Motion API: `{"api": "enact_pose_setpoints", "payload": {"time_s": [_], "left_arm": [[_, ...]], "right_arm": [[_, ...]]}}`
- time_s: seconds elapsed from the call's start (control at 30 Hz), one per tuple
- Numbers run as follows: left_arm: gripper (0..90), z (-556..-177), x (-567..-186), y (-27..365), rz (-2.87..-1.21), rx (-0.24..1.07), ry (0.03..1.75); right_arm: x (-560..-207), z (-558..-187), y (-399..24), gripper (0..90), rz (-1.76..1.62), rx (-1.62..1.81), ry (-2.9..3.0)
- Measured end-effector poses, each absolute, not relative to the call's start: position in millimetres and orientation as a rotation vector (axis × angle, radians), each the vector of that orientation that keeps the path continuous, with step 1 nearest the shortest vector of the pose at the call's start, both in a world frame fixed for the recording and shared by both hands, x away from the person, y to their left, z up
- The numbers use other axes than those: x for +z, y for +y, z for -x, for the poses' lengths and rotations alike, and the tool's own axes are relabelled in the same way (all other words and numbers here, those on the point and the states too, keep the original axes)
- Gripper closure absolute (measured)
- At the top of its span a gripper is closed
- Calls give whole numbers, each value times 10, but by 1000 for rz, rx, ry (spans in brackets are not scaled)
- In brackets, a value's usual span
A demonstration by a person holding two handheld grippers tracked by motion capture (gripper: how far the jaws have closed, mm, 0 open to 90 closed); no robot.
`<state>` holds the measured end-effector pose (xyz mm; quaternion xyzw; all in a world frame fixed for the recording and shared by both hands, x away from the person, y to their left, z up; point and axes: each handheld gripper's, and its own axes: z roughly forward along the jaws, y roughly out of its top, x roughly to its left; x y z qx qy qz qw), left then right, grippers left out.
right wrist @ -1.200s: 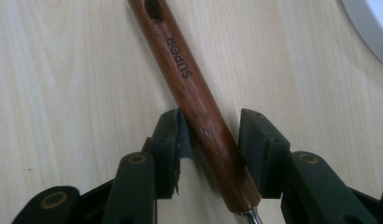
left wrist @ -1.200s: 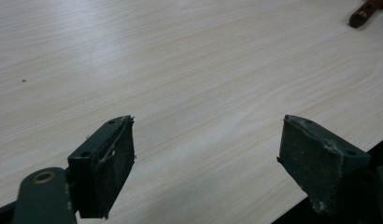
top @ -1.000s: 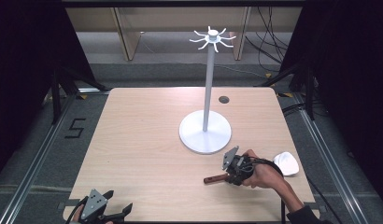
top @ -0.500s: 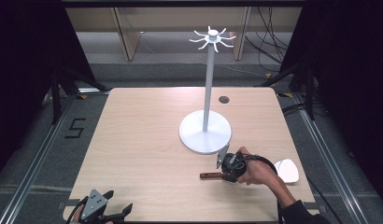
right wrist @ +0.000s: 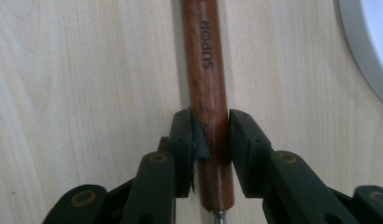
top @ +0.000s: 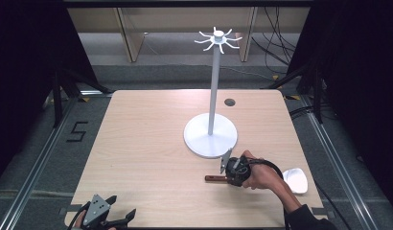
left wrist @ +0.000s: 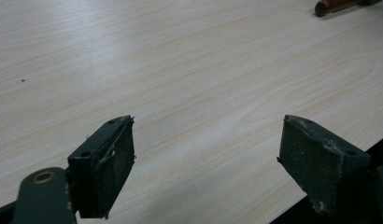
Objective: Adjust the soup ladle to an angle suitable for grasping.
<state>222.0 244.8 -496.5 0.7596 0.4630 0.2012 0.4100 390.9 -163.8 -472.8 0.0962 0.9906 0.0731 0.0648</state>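
A dark wooden handle [right wrist: 206,70] marked SUPOR lies flat on the table, and my right gripper [right wrist: 210,135] is shut on it near its metal end. From above, the handle [top: 214,178] sticks out to the left of the right gripper [top: 231,176], just in front of the white stand's round base [top: 210,136]. My left gripper [top: 121,205] rests at the table's front left edge. Its jaws stand wide open over bare wood, with nothing between them [left wrist: 206,158]. The handle's tip [left wrist: 332,5] shows far off in the left gripper view.
The white stand has a tall pole topped with several hooks [top: 217,38]. A small white dish [top: 295,180] sits by the right forearm near the table's right edge. A dark round hole [top: 229,102] marks the table's far side. The stand base's rim [right wrist: 367,42] lies close beside the handle.
The right hand and gripper have slid a little to the left and nearer along the handle. The left gripper has stayed put.
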Motion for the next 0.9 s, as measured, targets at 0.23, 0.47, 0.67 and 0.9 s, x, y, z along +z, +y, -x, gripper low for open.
{"api": "enact_pose_setpoints", "payload": {"time_s": [0.23, 0.47, 0.67, 0.9], "left_arm": [[175, -2227, -4958, 2465, -1946, 523, 1150], [175, -2222, -4962, 2455, -1929, 514, 1143], [175, -2224, -4965, 2444, -1912, 511, 1145], [175, -2228, -4960, 2457, -1935, 513, 1140]], "right_arm": [[-4686, -3903, -1644, 742, -358, 301, 2981], [-4595, -3941, -1712, 742, -365, 365, 2953], [-4431, -3959, -1797, 743, -374, 501, 2928], [-4242, -3899, -1927, 743, -480, 610, 2863]]}}
